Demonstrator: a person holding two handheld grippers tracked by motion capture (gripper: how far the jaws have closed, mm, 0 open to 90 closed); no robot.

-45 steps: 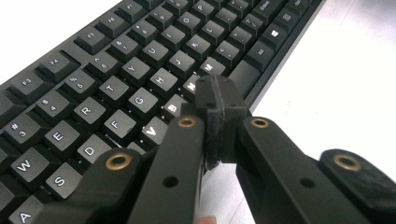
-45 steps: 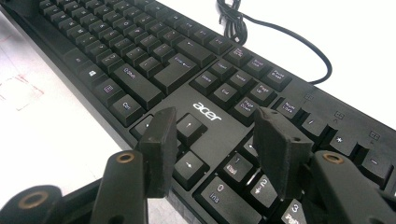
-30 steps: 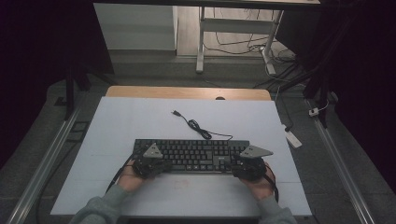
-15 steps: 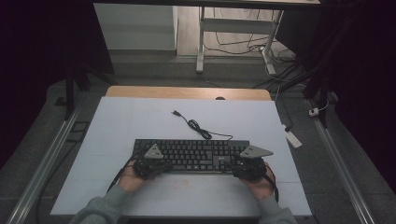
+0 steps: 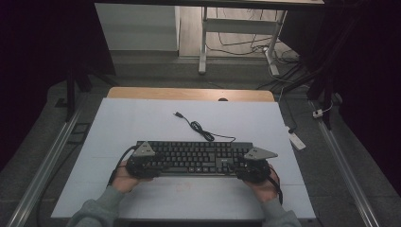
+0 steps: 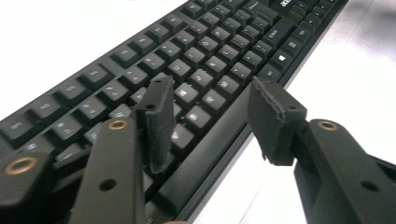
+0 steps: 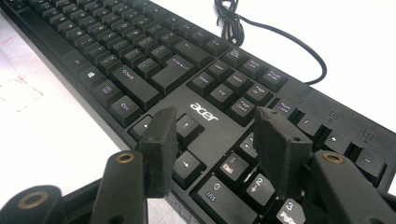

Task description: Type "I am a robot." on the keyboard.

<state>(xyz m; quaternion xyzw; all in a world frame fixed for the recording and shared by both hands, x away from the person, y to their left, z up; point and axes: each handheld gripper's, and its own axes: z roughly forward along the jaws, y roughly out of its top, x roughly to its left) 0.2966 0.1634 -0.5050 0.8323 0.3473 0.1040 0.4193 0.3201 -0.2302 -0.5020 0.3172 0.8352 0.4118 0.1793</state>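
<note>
A black keyboard [image 5: 194, 158] lies across the near half of the white table [image 5: 142, 118], its cable [image 5: 201, 130] curling away toward the far side. My left gripper [image 5: 140, 163] is at the keyboard's left end. Its jaws have just been opening, and in the left gripper view [image 6: 210, 88] they stand apart astride the keyboard's [image 6: 140, 65] front edge, with the pads clear of it. My right gripper [image 5: 254, 168] is at the right end. In the right gripper view [image 7: 215, 114] its jaws are apart above the arrow and number keys [image 7: 224, 163], pressing on nothing.
The person's hands and grey sleeves [image 5: 101, 210] come in at the table's near edge. A wooden strip [image 5: 189, 93] borders the far edge. Metal rails [image 5: 45, 165] run along both sides, and a white device [image 5: 297, 140] lies on the floor at the right.
</note>
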